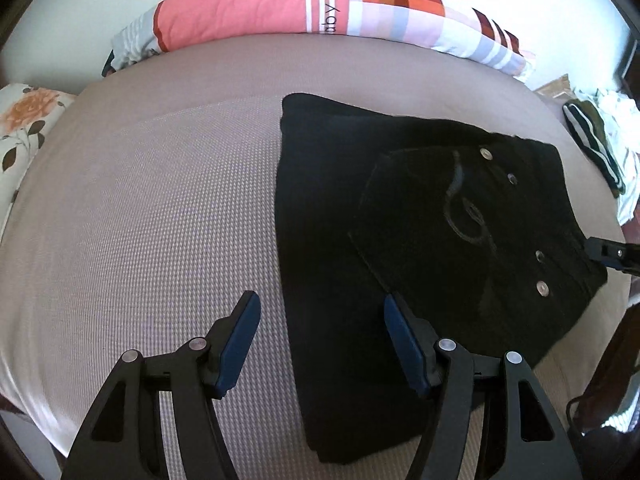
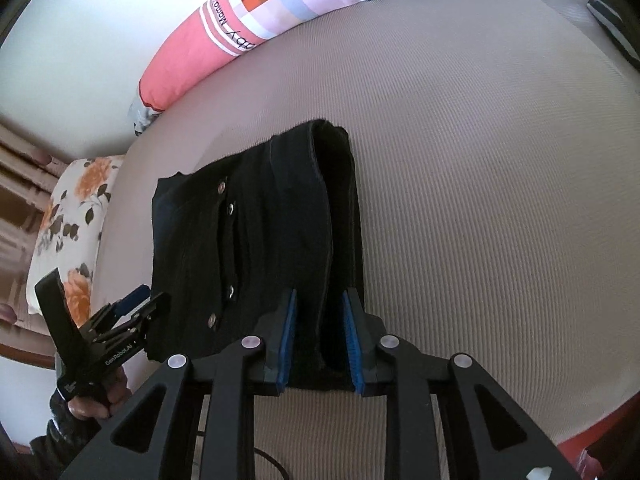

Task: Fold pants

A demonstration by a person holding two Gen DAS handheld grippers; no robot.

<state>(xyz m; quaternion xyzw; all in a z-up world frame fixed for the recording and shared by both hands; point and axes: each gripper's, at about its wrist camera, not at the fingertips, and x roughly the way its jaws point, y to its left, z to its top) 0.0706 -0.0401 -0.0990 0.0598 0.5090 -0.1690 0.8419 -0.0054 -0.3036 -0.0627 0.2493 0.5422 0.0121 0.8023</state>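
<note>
Black pants (image 1: 420,216) lie folded flat on the beige bed sheet (image 1: 160,208), with snap buttons and a stitched pocket facing up. My left gripper (image 1: 320,312) is open above their near left edge, one finger over the sheet and the other over the cloth, holding nothing. My right gripper (image 2: 320,304) stands narrowly open at the near end of the pants (image 2: 256,240). A folded edge of the cloth lies between its blue pads, flat on the bed. The left gripper (image 2: 138,306) shows at the lower left of the right wrist view, held in a person's hand (image 2: 96,400).
A long pink and checkered pillow (image 1: 280,4) lies along the white wall at the back. A floral pillow (image 1: 24,128) sits at the bed's left end. Striped and white clothes (image 1: 600,152) are piled at the right edge. Bare sheet (image 2: 500,200) spreads beside the pants.
</note>
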